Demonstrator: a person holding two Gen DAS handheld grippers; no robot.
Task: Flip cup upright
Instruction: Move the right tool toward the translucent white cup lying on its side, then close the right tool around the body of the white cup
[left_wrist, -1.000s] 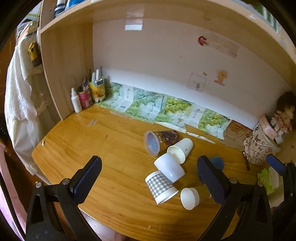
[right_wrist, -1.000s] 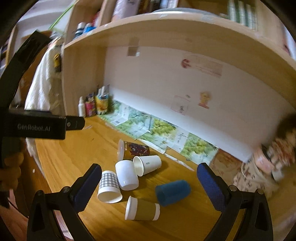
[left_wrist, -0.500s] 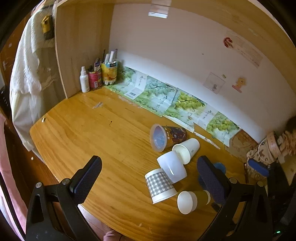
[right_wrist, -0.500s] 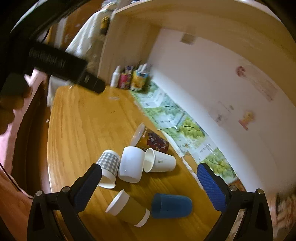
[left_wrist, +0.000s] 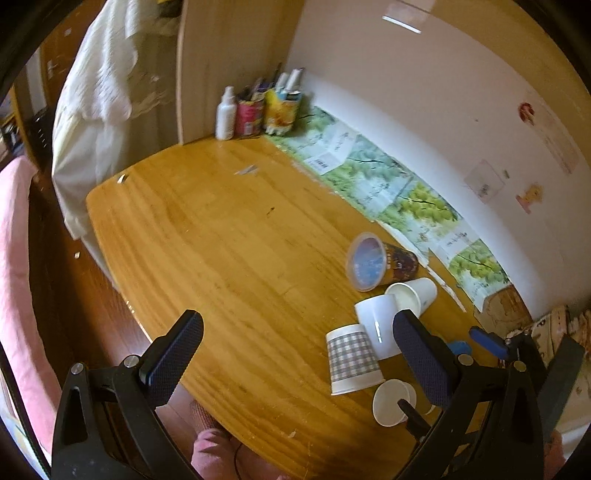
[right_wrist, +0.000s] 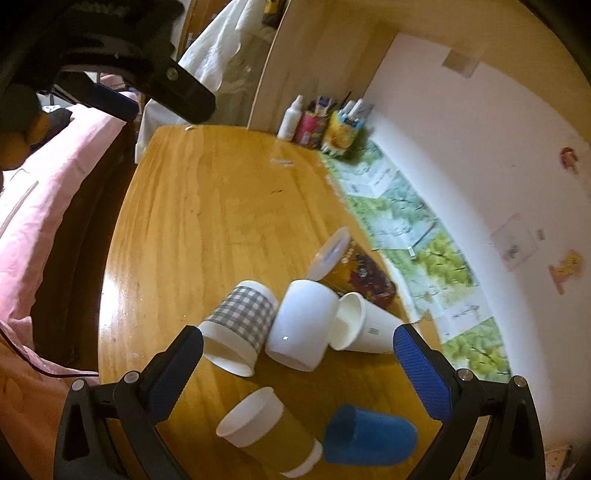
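Note:
Several cups lie tipped on the wooden table: a grey checked cup, a plain white cup, a white paper cup, a brown paper cup, a blue cup and a dark printed cup with a clear lid. My right gripper is open and empty, just above the cluster. My left gripper is open and empty, over the table's near edge, left of the checked cup and white cup.
A white bottle and cans of pens stand in the far corner by the wooden shelf side. Printed paper sheets line the white wall. A pink blanket lies left of the table. The left tool's body shows at the right view's top left.
Both views have swung left and tilted down. My right gripper has come closer to the cups, which fill more of its view. Both grippers stay open. The cups have not moved.

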